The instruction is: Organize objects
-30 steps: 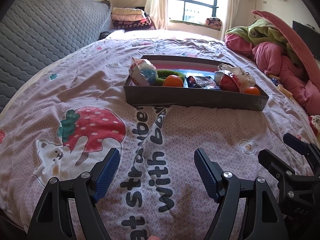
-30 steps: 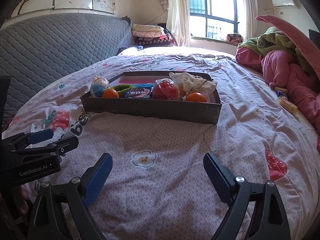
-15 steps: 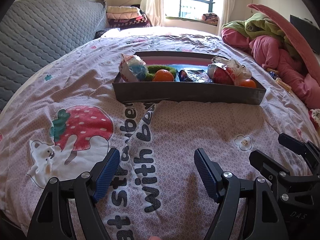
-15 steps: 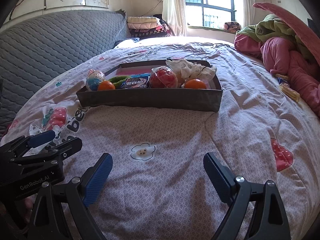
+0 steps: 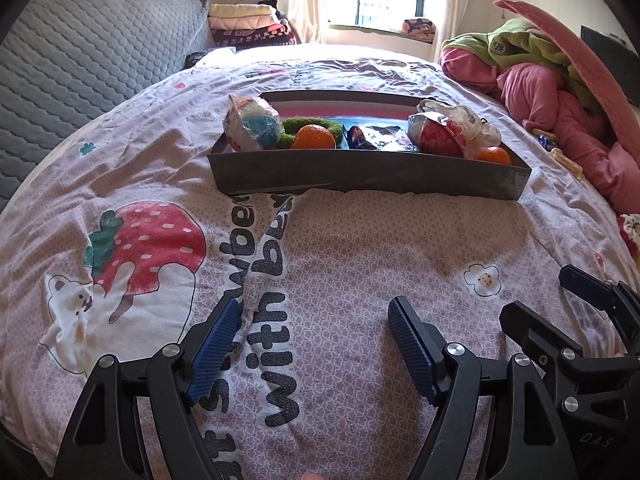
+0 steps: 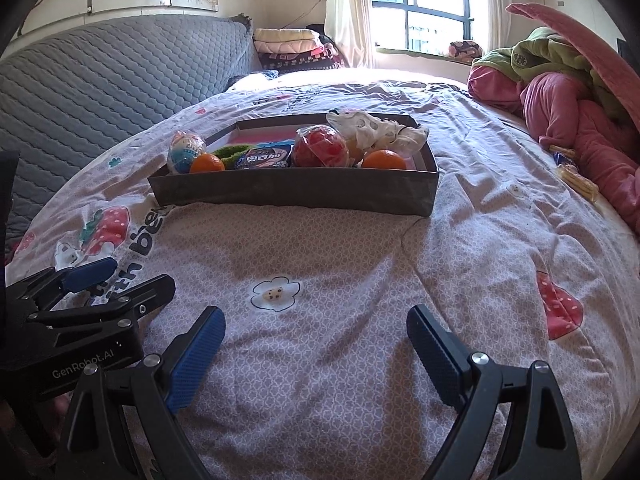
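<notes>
A shallow dark box (image 5: 368, 174) (image 6: 296, 192) sits on the bed ahead of both grippers. It holds a wrapped blue-and-white egg toy (image 5: 250, 124) (image 6: 185, 152), two oranges (image 5: 314, 138) (image 6: 384, 160), a green ring (image 5: 308, 123), a snack packet (image 6: 264, 158), a wrapped red ball (image 5: 438, 136) (image 6: 320, 146) and a white cloth (image 6: 380, 130). My left gripper (image 5: 314, 332) is open and empty over the printed quilt. My right gripper (image 6: 316, 340) is open and empty, beside the left one.
The bed has a pink printed quilt (image 5: 360, 248). A grey quilted headboard (image 6: 100, 80) runs along the left. Pink and green bedding (image 5: 560, 80) is piled at the right. Folded blankets (image 6: 292, 46) lie by the window.
Both grippers stay open and empty. The views have shifted slightly; the box sits a little lower and closer than one second ago.
</notes>
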Demonstrator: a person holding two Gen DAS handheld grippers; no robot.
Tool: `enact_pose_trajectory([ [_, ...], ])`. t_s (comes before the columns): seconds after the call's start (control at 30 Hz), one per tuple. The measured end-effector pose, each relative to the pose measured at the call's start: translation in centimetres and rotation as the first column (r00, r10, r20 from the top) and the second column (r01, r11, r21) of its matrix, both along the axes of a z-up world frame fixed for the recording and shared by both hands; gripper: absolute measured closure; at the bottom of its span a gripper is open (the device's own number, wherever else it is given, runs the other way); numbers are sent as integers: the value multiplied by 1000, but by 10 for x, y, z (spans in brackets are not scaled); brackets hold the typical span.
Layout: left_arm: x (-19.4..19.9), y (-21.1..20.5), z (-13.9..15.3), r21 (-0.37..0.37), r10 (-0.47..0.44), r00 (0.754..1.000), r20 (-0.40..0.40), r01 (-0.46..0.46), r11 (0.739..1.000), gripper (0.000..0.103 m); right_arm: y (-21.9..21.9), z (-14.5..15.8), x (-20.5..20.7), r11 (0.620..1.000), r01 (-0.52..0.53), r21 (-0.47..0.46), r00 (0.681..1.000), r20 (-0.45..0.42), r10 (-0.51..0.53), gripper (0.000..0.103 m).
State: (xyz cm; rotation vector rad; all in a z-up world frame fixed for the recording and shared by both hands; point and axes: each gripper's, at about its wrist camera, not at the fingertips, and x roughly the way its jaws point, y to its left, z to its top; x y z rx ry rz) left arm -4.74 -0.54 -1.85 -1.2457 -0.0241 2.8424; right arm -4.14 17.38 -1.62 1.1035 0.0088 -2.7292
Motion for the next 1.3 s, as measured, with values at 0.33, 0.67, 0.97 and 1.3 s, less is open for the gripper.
enact_pose_trajectory([
  [0.33, -1, 1, -1, -7, -5, 1000, 4, 5, 1000, 25, -2, -3, -2, 1000, -7, 11, 1000, 10, 6, 11],
  [0.67, -1, 0, -1, -4, 0, 1000, 5, 0, 1000, 25, -3, -4, -3, 1000, -2, 11, 1000, 12, 2, 11],
  [0.97, -2, 2, -2, -9, 1, 1000, 7, -1, 1000, 25, -4, -6, -4, 1000, -2, 13, 1000, 17, 2, 11],
  [1.3, -2, 0, -3, -6, 9, 1000, 6, -9, 1000, 25, -4, -8, -5, 1000, 1, 15, 1000, 24, -1, 11],
])
